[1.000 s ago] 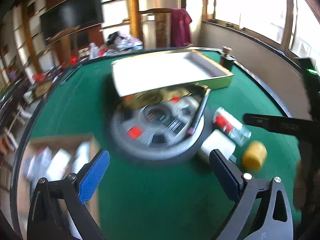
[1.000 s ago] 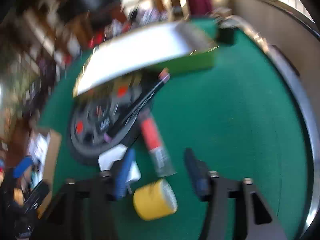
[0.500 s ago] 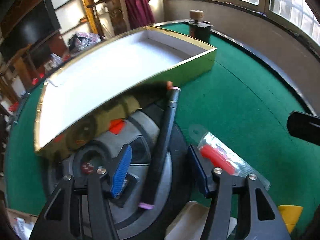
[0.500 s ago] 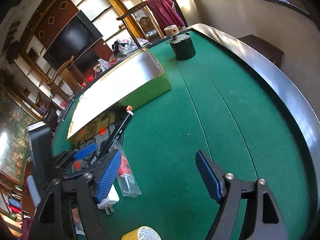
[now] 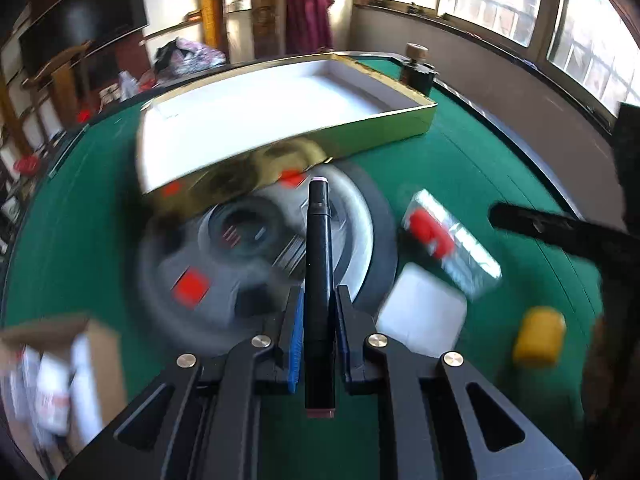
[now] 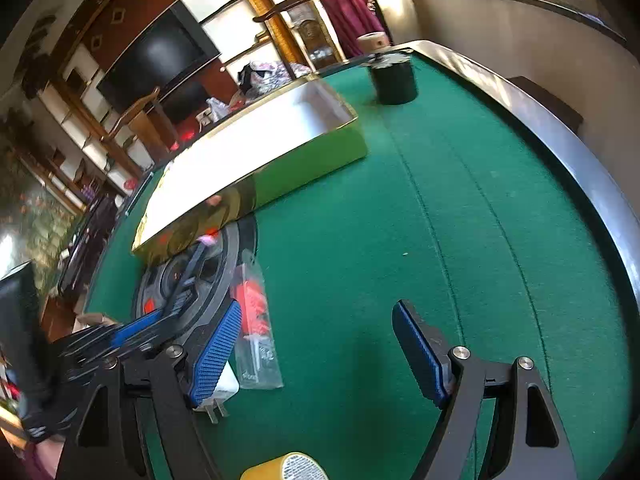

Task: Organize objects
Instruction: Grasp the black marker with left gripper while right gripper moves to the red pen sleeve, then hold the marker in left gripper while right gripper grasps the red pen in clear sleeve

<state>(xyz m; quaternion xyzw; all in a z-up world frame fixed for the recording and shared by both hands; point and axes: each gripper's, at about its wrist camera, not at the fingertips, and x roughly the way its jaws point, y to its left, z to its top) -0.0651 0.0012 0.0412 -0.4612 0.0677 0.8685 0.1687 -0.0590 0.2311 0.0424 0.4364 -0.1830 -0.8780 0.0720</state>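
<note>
Here the left gripper [image 5: 317, 320] is clenched on a slim black marker pen with pale pink end caps [image 5: 318, 264], its blue-padded fingers [image 5: 295, 334] pressing the barrel from both sides near the rear half. The pen's long axis runs straight along the fingers, pointing away from the camera toward the shallow gold-sided rectangular box with a white interior [image 5: 280, 108]; one pink cap juts forward above the round grey and black weight plate with red patches [image 5: 224, 264], the other pokes back past the pads toward the camera. In the right wrist view the same pen [image 6: 191, 270] shows as a dark, slightly blurred bar slanting up toward the gold box [image 6: 256, 156], held above the plate [image 6: 188, 280] by the left gripper [image 6: 168, 312]. The right gripper [image 6: 320, 356] stands released, its blue ribbed pads [image 6: 218, 352] wide apart with bare green felt table [image 6: 460, 208] between them. Just beside its left finger lie a clear plastic packet holding a red item [image 6: 256, 324] and a white plug adapter with metal prongs [image 6: 218, 396]; a yellow tape roll [image 6: 286, 468] sits at the bottom edge. In the left wrist view a blurred open cardboard box of papers [image 5: 56, 372] rests at the lower left, and a dark cylindrical holder with a tan knob on top [image 6: 391, 74] stands near the table's far rim.
</note>
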